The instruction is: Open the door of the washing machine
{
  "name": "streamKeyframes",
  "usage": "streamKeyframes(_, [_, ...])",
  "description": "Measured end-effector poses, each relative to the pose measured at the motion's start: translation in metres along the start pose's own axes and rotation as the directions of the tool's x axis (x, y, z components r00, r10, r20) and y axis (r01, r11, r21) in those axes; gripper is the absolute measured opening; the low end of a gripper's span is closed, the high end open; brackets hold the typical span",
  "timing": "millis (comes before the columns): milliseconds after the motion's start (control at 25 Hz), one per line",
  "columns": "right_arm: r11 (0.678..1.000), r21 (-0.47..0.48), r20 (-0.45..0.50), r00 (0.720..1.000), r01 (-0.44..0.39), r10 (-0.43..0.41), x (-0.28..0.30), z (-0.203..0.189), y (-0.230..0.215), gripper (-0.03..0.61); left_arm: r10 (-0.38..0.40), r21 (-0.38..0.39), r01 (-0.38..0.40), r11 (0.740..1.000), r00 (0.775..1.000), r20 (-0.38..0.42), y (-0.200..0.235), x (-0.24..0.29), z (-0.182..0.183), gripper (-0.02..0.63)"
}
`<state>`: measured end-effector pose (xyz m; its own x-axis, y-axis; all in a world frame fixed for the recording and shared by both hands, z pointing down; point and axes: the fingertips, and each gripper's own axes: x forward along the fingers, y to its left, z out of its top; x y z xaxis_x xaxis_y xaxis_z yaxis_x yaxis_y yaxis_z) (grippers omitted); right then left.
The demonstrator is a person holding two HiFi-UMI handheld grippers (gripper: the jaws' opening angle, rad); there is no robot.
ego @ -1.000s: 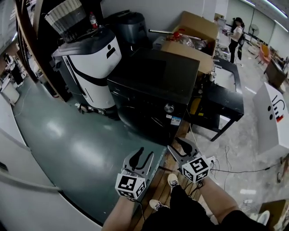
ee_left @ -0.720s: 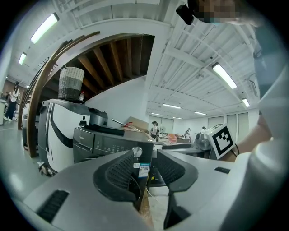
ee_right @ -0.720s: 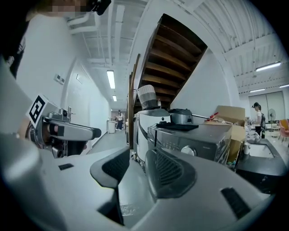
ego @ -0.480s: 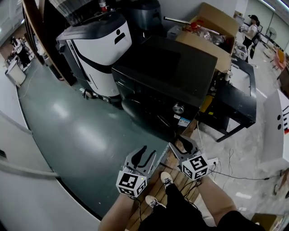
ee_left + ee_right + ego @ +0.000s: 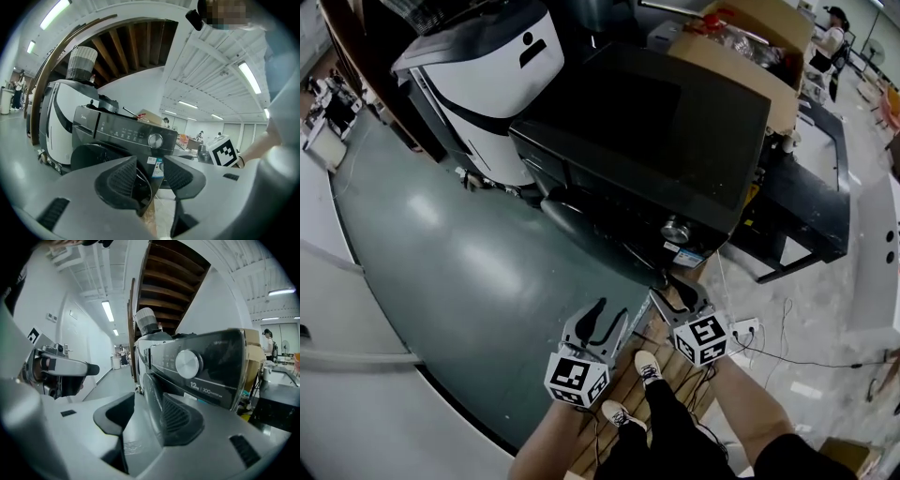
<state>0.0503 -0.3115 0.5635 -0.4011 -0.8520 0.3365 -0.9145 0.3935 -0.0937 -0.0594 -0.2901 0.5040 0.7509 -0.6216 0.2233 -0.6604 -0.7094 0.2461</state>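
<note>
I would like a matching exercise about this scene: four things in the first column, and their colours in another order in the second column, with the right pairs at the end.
Things:
1. washing machine
2. round knob on its front panel
3. cardboard box behind it
4. bulky machine at its left in the head view

Colours:
A. brown
B. white
C. black
D. silver

Pairs: 1-C; 2-D; 3-A; 4-B
</note>
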Motion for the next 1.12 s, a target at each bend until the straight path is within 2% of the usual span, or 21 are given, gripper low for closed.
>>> streamKeyframes(520, [1.0,0.009,-0.171,0.985,-0.017,0.019,0.089,-0.09,-0.045,0.198,0.036,-0.029,-0.037,0.999,0.998,-0.059,0.044,0.067,-0.046,0.19])
streamKeyframes(760, [0.999,-0.001,-0.204,0.978,-0.036,0.035,0.106,-0.103,-0.052,0.18,0.061,-0.036,-0.064,0.997,0.995,-0.076,0.052,0.083,-0.058,0.195])
streamKeyframes(920, [1.0,-0.003,-0.218,0.976,-0.026,0.024,0.109,-0.104,-0.059,0.115,0.075,-0.041,-0.079,0.996,0.993,-0.093,0.053,0.096,-0.063,0.196])
streamKeyframes(1120, [0.999,0.024,-0.234,0.972,-0.027,0.032,0.107,-0.105,-0.058,0.107,0.104,-0.04,-0.108,0.993,0.99,-0.092,0.054,0.102,-0.059,0.199])
